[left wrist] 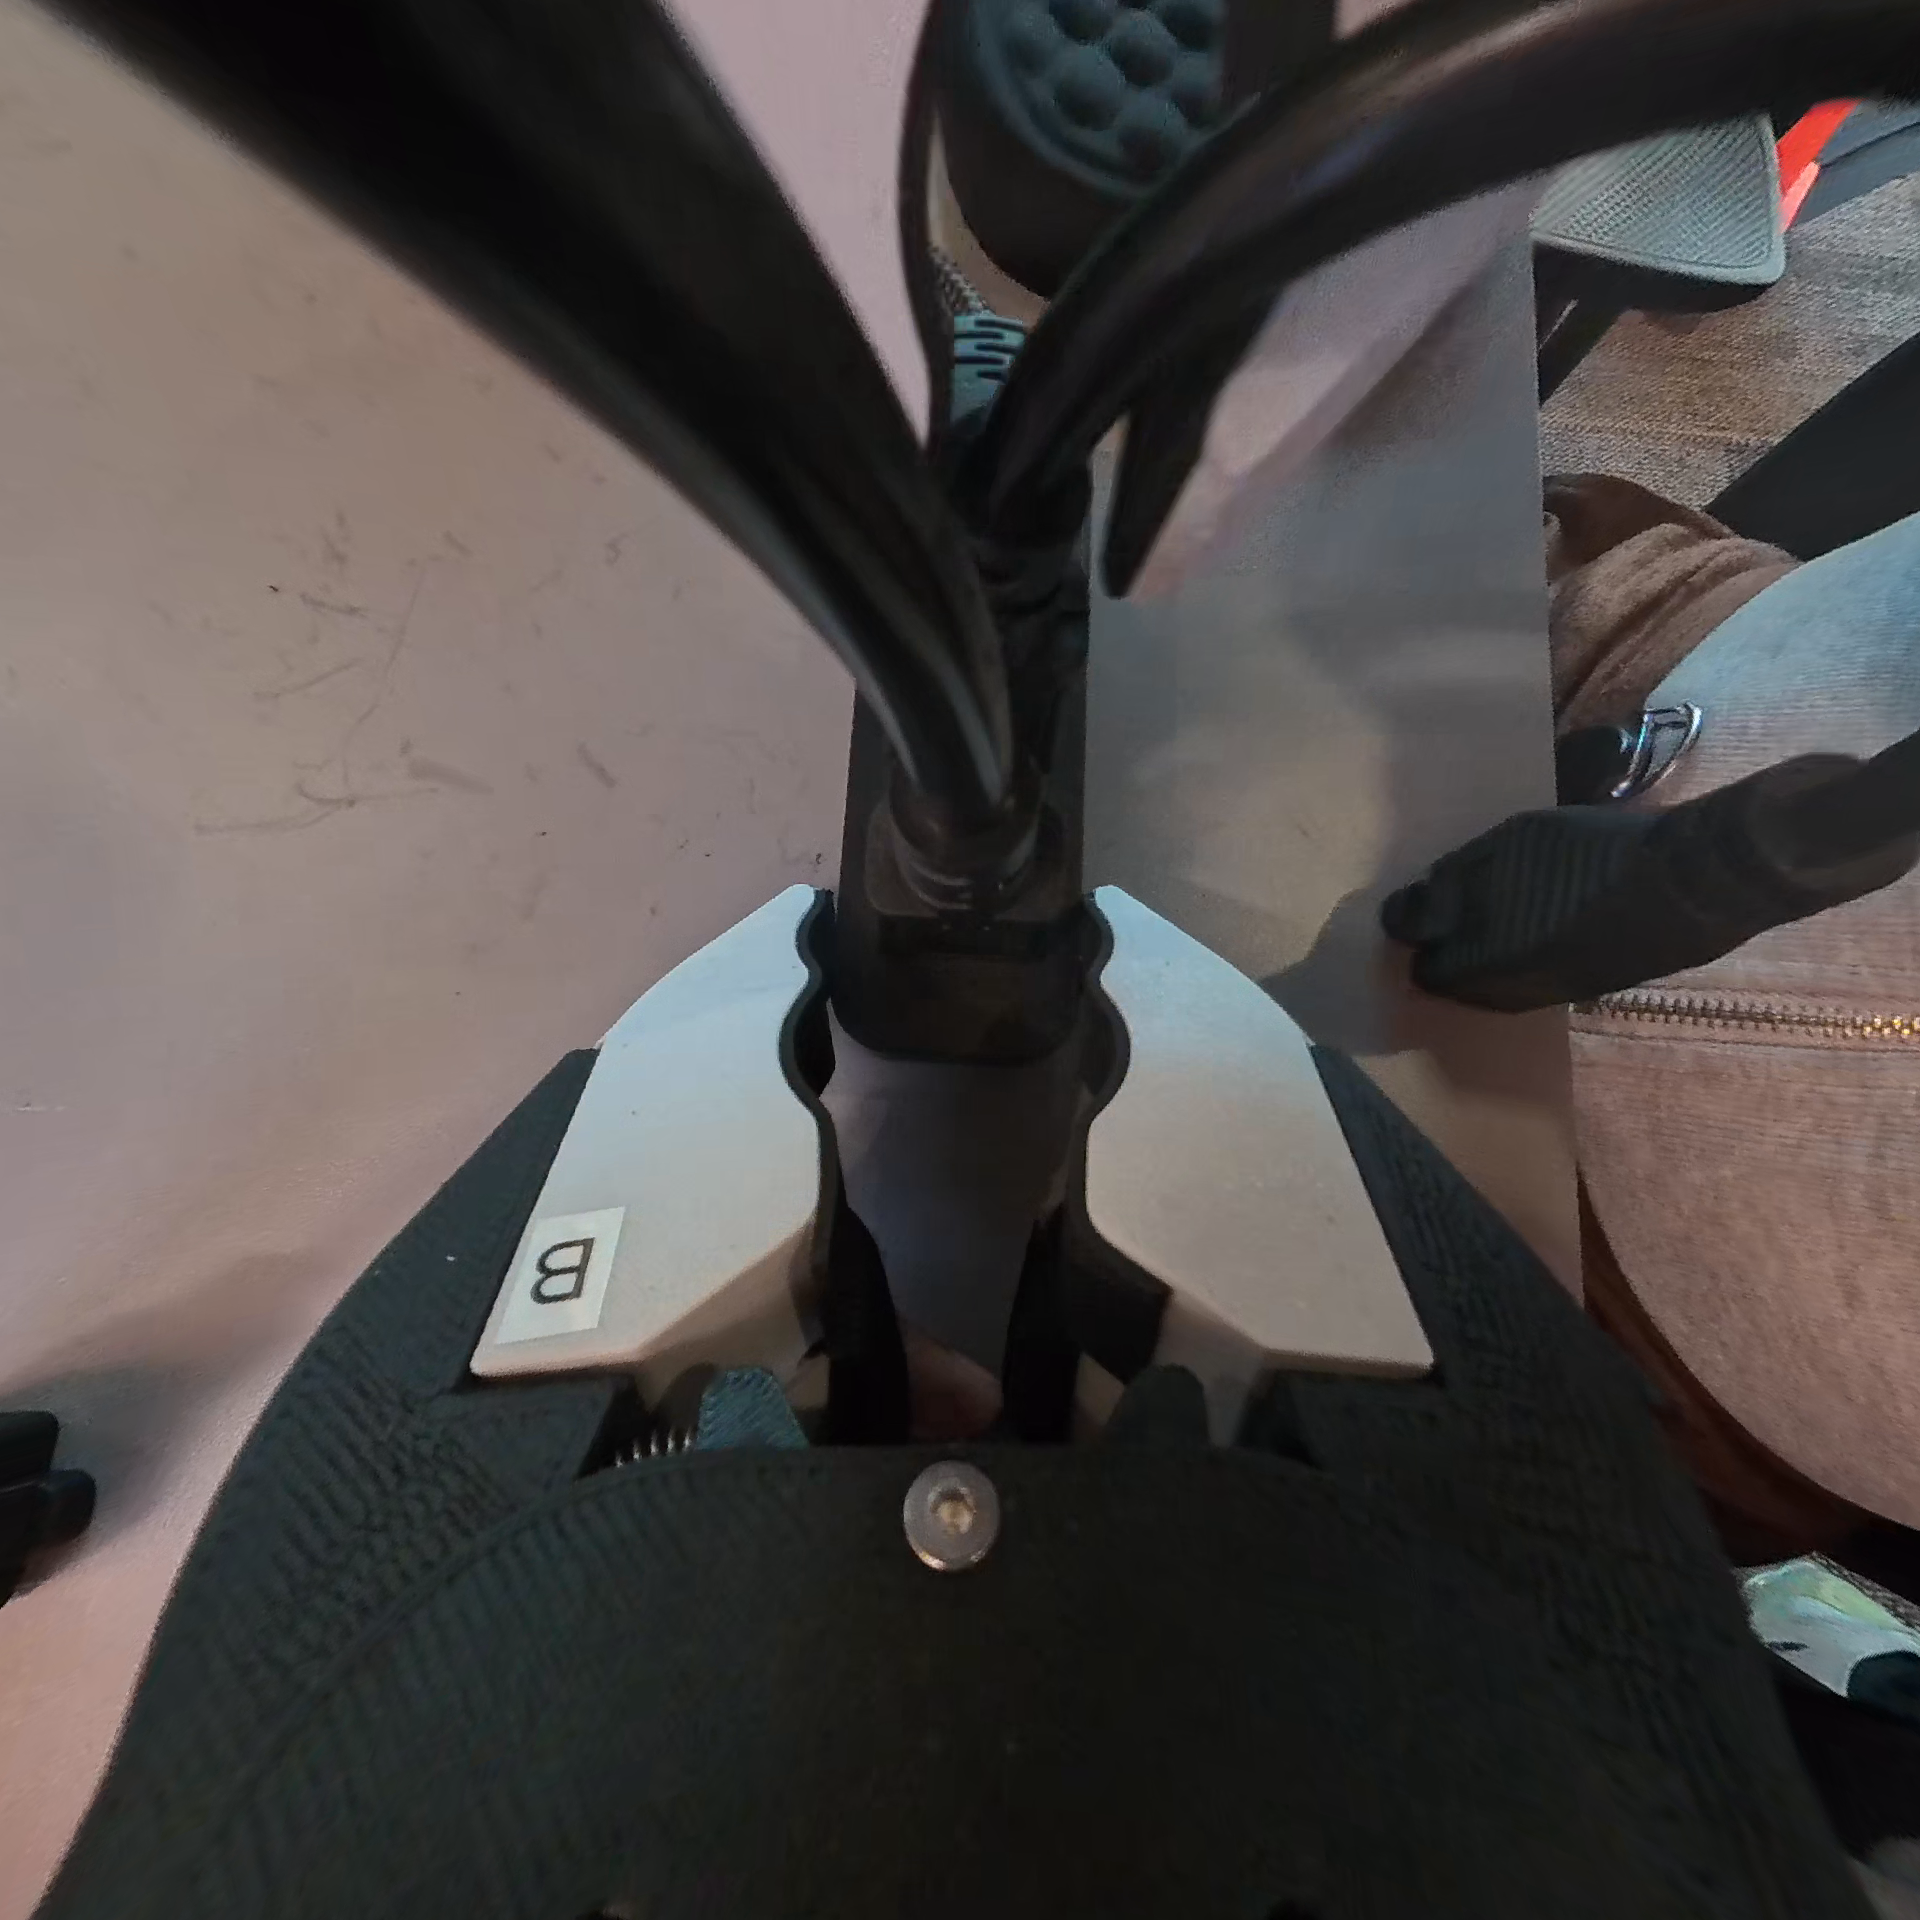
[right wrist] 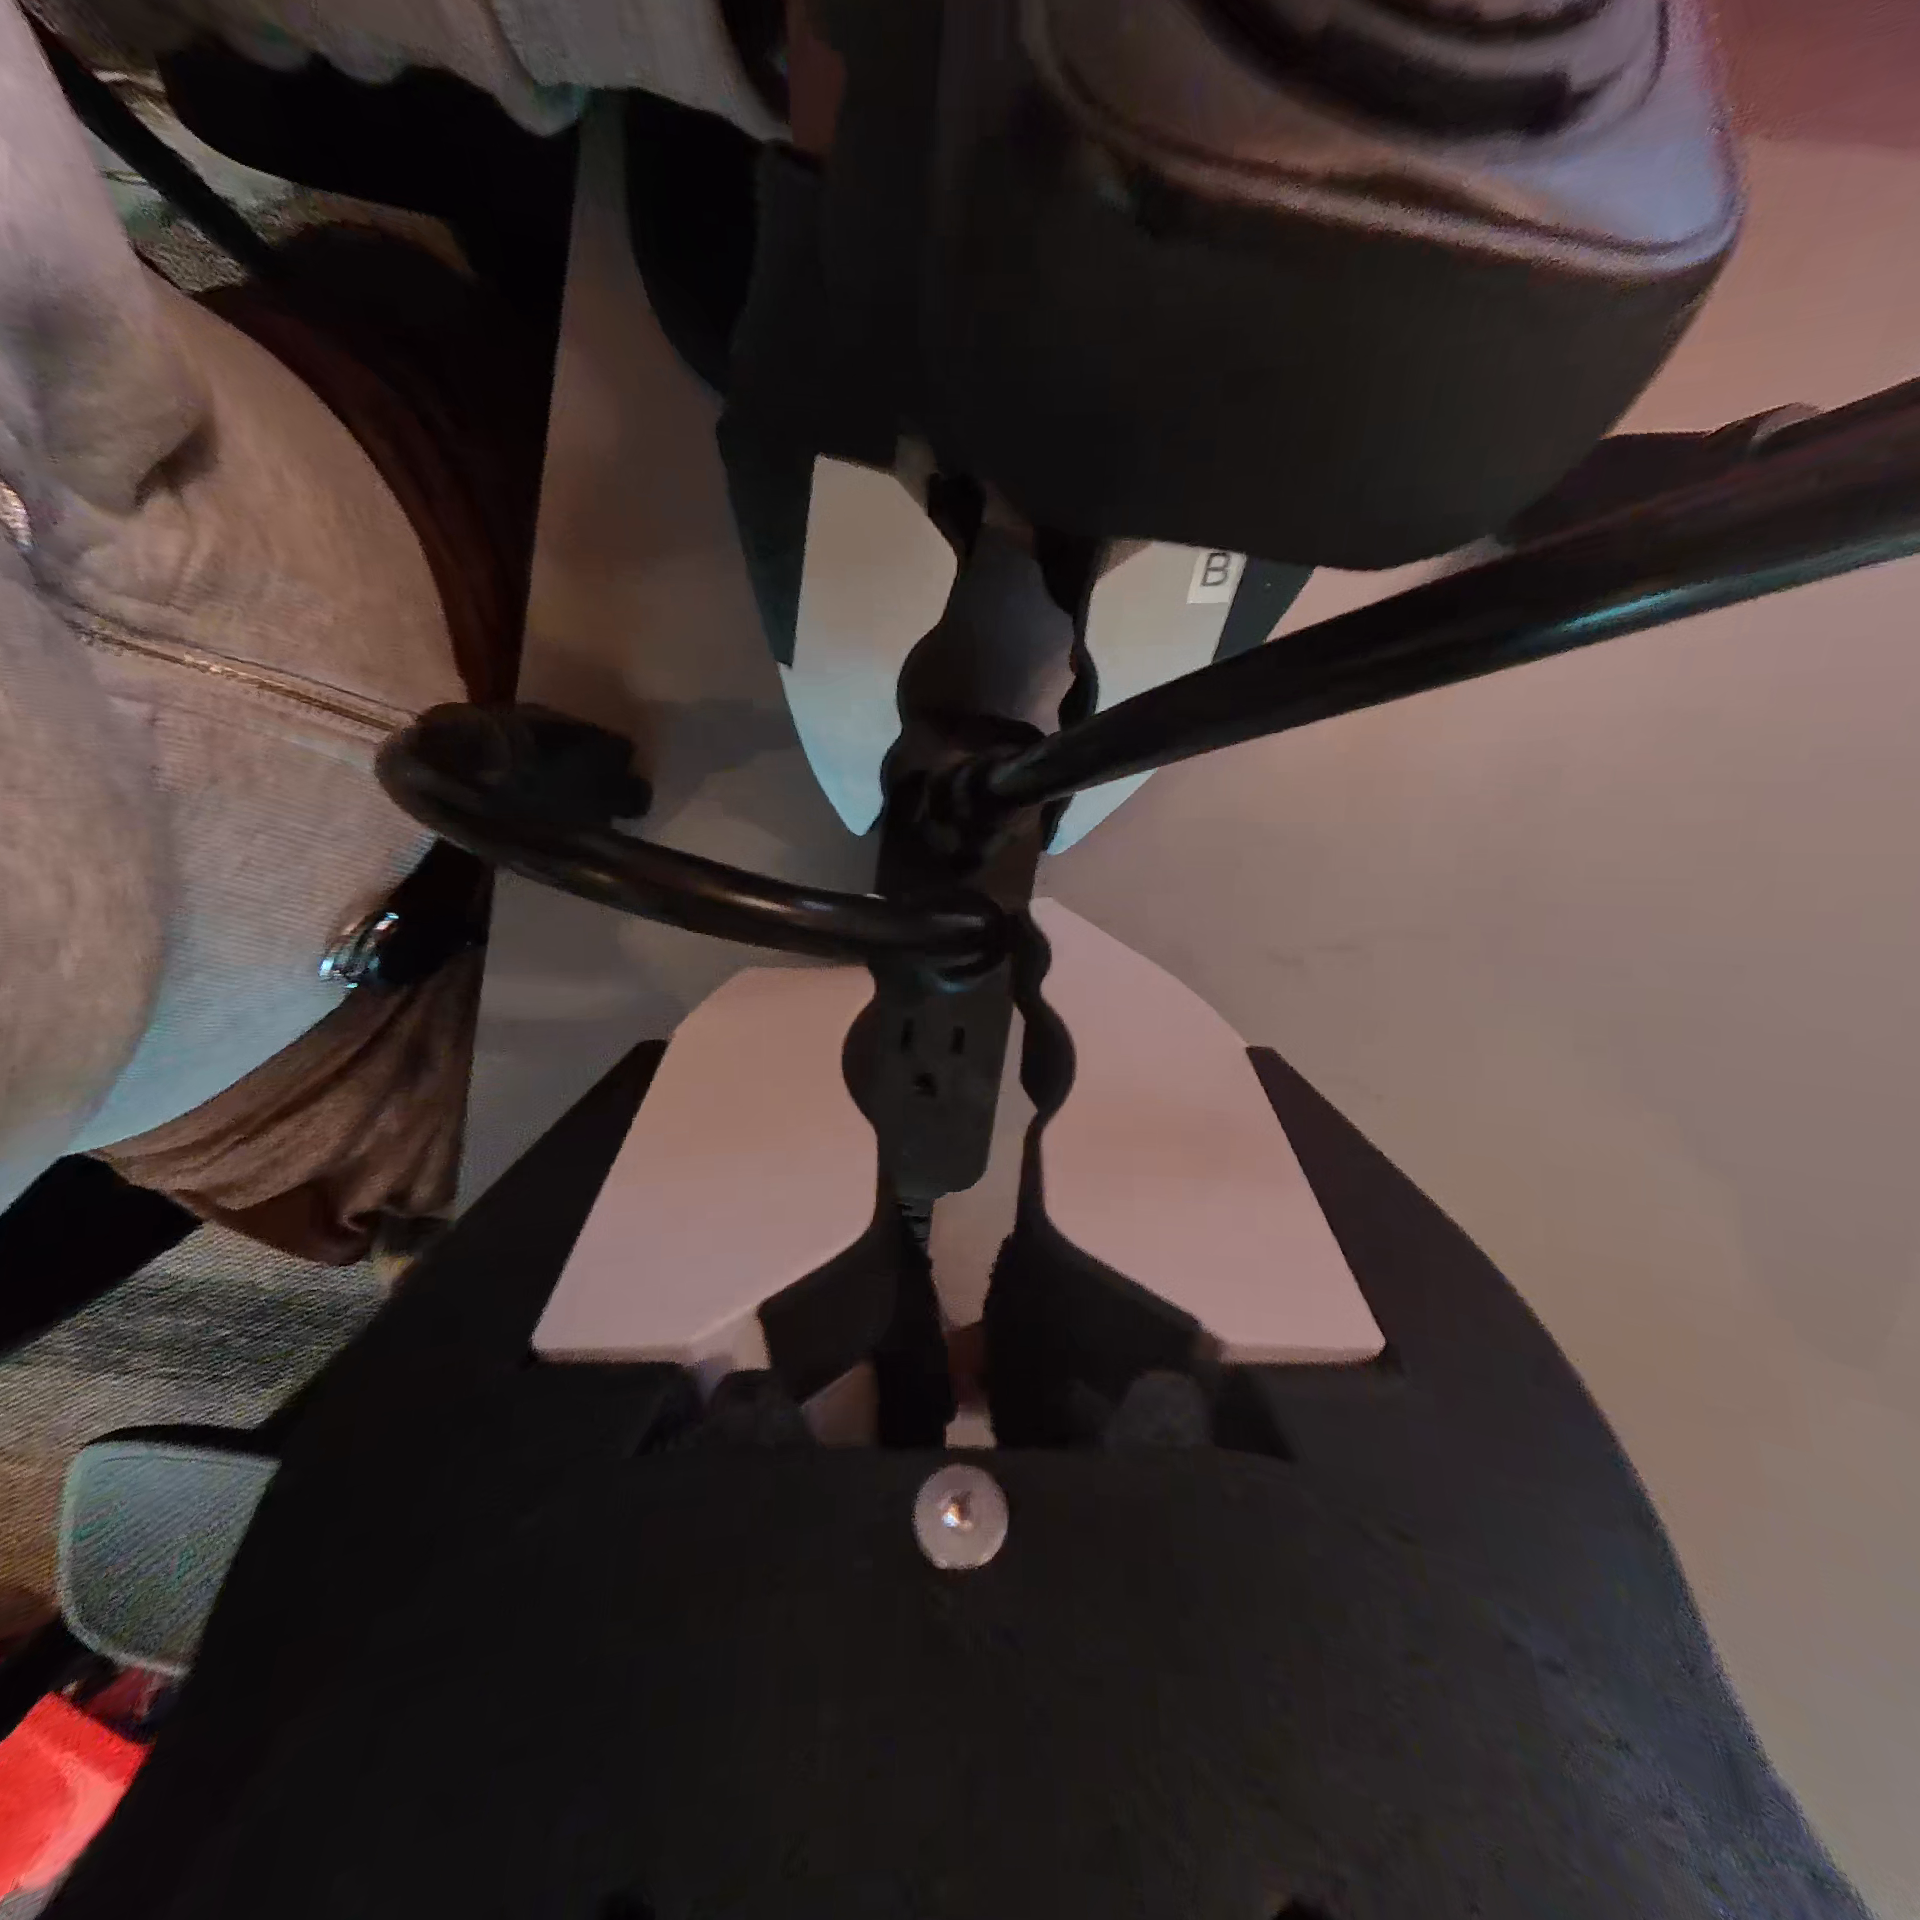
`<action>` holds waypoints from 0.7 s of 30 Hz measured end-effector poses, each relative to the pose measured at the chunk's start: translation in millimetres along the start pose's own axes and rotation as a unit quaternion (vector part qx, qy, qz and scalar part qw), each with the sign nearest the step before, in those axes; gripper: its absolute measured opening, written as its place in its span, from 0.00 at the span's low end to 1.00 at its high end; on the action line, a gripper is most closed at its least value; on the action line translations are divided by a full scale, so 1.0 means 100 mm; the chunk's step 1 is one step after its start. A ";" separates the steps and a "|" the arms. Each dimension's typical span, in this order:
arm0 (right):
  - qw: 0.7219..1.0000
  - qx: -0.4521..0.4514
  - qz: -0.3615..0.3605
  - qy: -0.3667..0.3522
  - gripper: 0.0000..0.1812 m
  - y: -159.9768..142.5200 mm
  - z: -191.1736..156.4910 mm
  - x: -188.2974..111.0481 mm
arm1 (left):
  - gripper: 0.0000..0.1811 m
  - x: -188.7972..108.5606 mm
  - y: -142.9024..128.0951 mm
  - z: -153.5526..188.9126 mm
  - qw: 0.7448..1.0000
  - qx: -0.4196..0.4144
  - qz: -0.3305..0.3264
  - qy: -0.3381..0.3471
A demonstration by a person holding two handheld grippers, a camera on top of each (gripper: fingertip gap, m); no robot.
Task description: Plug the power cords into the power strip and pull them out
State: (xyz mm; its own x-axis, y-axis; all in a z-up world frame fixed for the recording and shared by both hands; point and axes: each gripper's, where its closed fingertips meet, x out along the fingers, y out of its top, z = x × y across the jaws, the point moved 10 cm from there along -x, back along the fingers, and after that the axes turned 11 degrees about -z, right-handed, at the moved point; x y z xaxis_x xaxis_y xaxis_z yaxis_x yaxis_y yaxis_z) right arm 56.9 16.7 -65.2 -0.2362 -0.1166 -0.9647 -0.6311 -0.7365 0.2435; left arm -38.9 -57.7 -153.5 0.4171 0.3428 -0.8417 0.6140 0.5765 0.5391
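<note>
A black power strip point(left wrist: 966, 644) lies on the pale table and runs away from my left gripper point(left wrist: 956, 914). The left gripper's white fingers point(left wrist: 707, 1122) are shut on a black plug point(left wrist: 951, 982) seated at the strip's near end; its thick cord point(left wrist: 582, 343) sweeps up to the left. In the right wrist view my right gripper point(right wrist: 951, 987) is shut on the strip point(right wrist: 935, 1070) beside a bare outlet, facing the left gripper point(right wrist: 961, 831). One cord point(right wrist: 1455, 613) leaves to the right. A second cord point(right wrist: 644, 868) loops to the left.
The table point(left wrist: 312, 727) has its edge on the right of the left wrist view. A person's black-gloved hand point(left wrist: 1621, 894) rests on that edge, with a beige zipped top point(left wrist: 1745, 1195) behind. The hand also shows in the right wrist view point(right wrist: 520, 758). Carpet point(right wrist: 156, 1340) lies below. About 7 cm separates my left fingertips from my right.
</note>
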 end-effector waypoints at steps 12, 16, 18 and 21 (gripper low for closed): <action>0.998 0.031 -0.055 0.002 0.09 0.08 0.00 0.04 | 0.24 0.00 0.00 0.00 1.000 0.001 0.000 0.001; 0.996 0.033 -0.077 0.022 0.09 -0.02 0.03 0.02 | 0.25 0.00 0.00 0.00 1.000 0.000 0.002 0.003; 0.997 0.020 -0.069 0.024 0.09 -0.02 0.03 0.03 | 0.25 0.00 0.00 -0.01 1.000 0.001 -0.001 0.000; 0.997 0.022 -0.070 0.027 0.08 0.00 0.03 0.03 | 0.24 0.00 0.00 -0.01 1.000 0.000 -0.001 -0.001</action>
State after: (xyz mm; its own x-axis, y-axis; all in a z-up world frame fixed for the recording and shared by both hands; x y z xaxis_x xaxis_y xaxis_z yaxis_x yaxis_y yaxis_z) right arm 53.7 18.0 -68.1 -0.1035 -0.0516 -0.9933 -0.6870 -0.7184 0.1089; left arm -38.8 -56.8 -153.7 0.4171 0.3402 -0.8428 0.6155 0.5766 0.5373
